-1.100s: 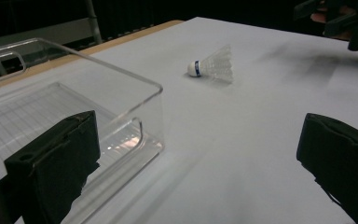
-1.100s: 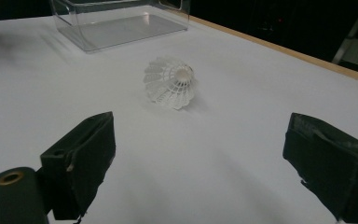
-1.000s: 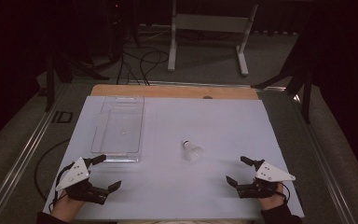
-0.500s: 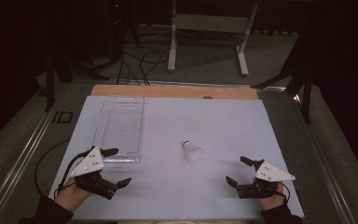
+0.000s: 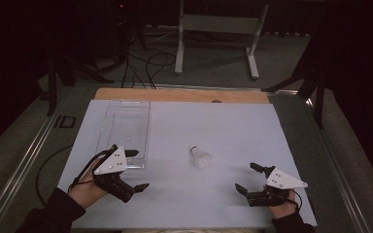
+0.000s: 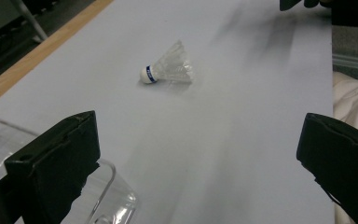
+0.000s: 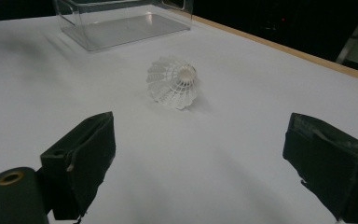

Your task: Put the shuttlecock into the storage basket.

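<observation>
shuttlecock (image 5: 200, 157) on its side, between both hand-held grippers, untouched

Shuttlecock (image 5: 200, 156): we see a white one with a translucent plastic mesh skirt, a rounded white cork and a blue band behind it.
Pose: we have it on its side, cork end pointing toward the far edge.
Place: we spot it on the white surface (image 5: 233, 131), near the middle, just right of the clear plastic box (image 5: 125, 127), apart from it.
</observation>
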Motion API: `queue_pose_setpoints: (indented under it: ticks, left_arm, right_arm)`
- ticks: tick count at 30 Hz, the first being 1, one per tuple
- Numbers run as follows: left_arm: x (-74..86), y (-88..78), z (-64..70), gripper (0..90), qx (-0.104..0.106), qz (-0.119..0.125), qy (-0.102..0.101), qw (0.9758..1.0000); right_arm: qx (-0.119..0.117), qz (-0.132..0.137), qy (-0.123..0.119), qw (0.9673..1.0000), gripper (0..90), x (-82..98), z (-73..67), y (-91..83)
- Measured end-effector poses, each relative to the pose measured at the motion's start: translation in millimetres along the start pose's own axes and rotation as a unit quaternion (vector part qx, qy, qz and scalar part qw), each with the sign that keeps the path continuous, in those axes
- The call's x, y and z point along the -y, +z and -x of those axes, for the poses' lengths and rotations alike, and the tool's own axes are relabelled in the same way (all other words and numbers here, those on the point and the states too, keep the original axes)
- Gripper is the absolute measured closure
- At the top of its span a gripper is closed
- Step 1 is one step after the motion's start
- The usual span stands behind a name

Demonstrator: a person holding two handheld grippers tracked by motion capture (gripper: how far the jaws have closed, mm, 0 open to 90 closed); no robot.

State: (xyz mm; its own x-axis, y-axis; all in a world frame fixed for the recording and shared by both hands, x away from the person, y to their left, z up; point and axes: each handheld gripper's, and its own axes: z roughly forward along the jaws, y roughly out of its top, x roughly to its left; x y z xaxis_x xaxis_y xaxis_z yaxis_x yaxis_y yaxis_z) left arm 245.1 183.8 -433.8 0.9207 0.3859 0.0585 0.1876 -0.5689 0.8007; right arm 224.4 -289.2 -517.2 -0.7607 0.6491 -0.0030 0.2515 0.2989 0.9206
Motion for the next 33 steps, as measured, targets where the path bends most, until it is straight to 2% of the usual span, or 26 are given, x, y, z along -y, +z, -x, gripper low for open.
queue_pose_setpoints:
  ticks: [2,4,5,8,10,12,13,18,23,30,31,33]
  left_arm:
    - [-3.3,3.2,-0.9,0.0,0.005,-0.007,0.003,1.0]
    - [-8.5,7.3,-1.5,0.0,0.009,-0.02,0.019,0.9996]
    - [-8.5,7.3,-1.5,0.0,0.009,-0.02,0.019,0.9996]
    - [-13.5,10.9,-1.8,0.0,0.012,-0.033,0.036,0.9987]
    - [-16.2,13.6,-3.0,0.0,0.027,-0.04,0.045,0.9978]
    - [-20.5,18.4,-2.8,0.0,0.043,-0.055,0.062,0.9956]
    - [-20.5,18.4,-2.8,0.0,0.043,-0.055,0.062,0.9956]
    - [-28.9,27.1,-1.3,0.0,0.056,-0.077,0.09,0.9914]
    - [-36.7,33.5,-1.3,0.0,0.067,-0.087,0.102,0.9887]
    - [-45.6,44.3,1.4,0.0,0.079,-0.114,0.133,0.9814]
    - [-46.4,46.4,2.6,0.0,0.08,-0.117,0.132,0.9811]
    - [-48.3,50.3,4.9,0.0,0.084,-0.128,0.142,0.9779]
  right_arm:
    - [0.0,-0.001,0.001,1.0,9.6,0.1,0.1,0.0]
    - [0.0,0.0,0.0,1.0,9.6,0.1,0.2,0.0]
    - [0.0,0.0,0.0,1.0,9.6,0.1,0.1,0.0]
    - [-0.002,0.0,-0.001,1.0,9.6,0.2,0.0,0.2]
    - [-0.002,0.0,-0.001,1.0,9.6,0.1,0.0,0.3]
    - [-0.003,0.0,-0.001,1.0,9.6,0.1,-0.1,0.3]
    - [-0.003,0.0,-0.001,1.0,9.6,0.1,-0.1,0.3]
    - [-0.003,0.001,-0.002,1.0,9.6,0.1,-0.1,0.3]
    - [-0.003,0.001,-0.001,1.0,9.6,0.1,-0.3,0.3]
    - [-0.004,0.001,-0.001,1.0,9.6,0.1,-0.3,0.4]
    - [-0.004,0.001,-0.001,1.0,9.6,0.1,-0.3,0.3]
    - [-0.004,0.002,-0.001,1.0,9.6,0.0,-0.4,0.3]
